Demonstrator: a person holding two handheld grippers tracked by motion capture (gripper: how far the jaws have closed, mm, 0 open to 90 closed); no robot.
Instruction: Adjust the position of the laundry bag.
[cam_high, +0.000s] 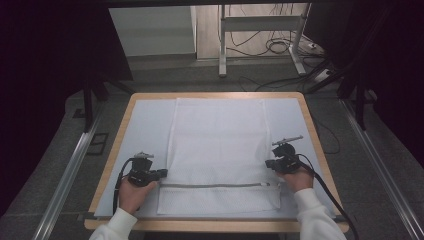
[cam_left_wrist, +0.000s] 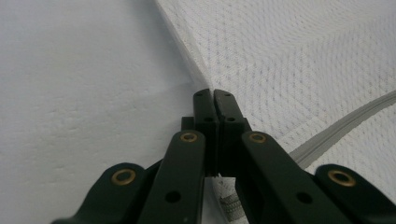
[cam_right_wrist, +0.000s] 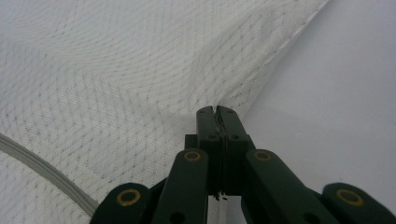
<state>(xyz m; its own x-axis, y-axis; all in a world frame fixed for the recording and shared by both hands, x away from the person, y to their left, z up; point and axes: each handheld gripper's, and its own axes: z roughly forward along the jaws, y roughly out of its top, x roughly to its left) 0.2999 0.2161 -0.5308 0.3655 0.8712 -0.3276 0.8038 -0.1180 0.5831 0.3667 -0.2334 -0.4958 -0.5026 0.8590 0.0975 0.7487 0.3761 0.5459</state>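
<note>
A white mesh bag (cam_high: 215, 145) lies flat on a pale mat (cam_high: 145, 120), with a grey zipper (cam_high: 215, 185) running across near its front end. My left gripper (cam_high: 164, 173) is at the bag's left edge, just above the zipper line. In the left gripper view the gripper (cam_left_wrist: 214, 93) is shut, pinching the hem of the mesh bag (cam_left_wrist: 289, 60), and the zipper (cam_left_wrist: 345, 123) runs off to the right. My right gripper (cam_high: 268, 163) is at the bag's right edge. In the right gripper view the gripper (cam_right_wrist: 216, 109) is shut on the mesh bag (cam_right_wrist: 116, 70), whose fabric puckers toward the tips.
The mat covers a wooden table (cam_high: 112, 145) with a bare rim all round. Metal rails (cam_high: 70, 170) run along the floor on both sides. A desk frame (cam_high: 222, 45) and loose cables (cam_high: 280, 47) stand beyond the far edge.
</note>
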